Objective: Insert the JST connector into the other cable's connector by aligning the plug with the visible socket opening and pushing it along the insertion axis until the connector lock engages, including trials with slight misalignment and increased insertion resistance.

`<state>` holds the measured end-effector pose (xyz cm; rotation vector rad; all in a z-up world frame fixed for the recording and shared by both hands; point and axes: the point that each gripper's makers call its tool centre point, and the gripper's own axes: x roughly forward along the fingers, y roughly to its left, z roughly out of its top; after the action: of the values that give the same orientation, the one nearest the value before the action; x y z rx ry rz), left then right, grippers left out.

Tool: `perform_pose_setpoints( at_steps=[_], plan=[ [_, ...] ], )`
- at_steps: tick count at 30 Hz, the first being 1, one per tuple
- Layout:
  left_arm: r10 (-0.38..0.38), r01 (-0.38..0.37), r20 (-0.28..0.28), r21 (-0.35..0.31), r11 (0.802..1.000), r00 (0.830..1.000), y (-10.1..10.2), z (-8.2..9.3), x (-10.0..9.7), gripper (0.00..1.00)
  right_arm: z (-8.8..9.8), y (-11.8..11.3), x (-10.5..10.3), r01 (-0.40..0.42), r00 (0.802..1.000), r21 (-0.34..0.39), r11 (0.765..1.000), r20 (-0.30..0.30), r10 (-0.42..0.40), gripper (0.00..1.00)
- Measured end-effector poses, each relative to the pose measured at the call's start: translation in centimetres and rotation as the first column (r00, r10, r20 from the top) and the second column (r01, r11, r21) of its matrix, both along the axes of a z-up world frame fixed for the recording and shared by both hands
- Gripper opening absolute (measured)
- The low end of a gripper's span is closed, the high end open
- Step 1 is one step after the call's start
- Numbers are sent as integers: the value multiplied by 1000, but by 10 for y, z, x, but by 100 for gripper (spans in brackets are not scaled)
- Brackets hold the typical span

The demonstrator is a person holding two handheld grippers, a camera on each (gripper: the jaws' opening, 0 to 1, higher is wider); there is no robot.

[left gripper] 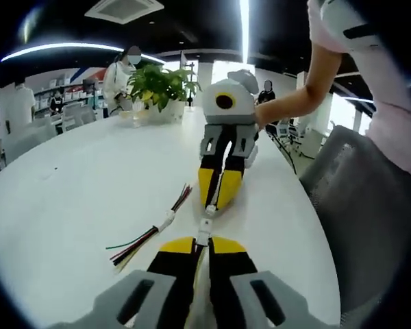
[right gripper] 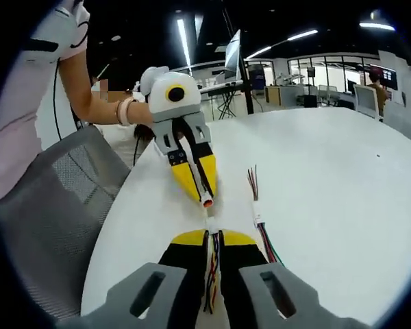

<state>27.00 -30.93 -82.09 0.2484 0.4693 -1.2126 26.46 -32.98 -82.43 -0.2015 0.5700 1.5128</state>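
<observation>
Plug (left gripper: 203,237) clamped in left gripper (left gripper: 203,245), facing right gripper (left gripper: 218,203).

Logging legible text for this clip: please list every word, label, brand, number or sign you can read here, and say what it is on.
No text can be read in either view.
Left gripper and right gripper: no lettering shows on them.
Spare cable and white table: unmarked.
Wall graphic behind the plant: coloured shapes, too blurred to read as words.
</observation>
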Motion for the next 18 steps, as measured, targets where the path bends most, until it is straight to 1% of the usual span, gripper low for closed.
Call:
perform_pose_setpoints(
  at_steps=[4,8,13,18],
  plan=[
    [-3,3,-9,8,1000,1000,1,-3,1,0,0,4,2,-8,1000,-14,1000,1,8,3],
    [-1,1,-15,0,1000,1000,0,-2,2,0,3,6,2,-15,1000,-6,1000,-3,15,3],
    [-10,10,-19,9,1000,1000,0,-4,1,0,3,7,4,-26,1000,-9,1000,1,26,3],
    [-16,16,-12,14,1000,1000,-3,-4,1,0,1,7,3,-36,999,-16,999,2,36,3]
  ],
)
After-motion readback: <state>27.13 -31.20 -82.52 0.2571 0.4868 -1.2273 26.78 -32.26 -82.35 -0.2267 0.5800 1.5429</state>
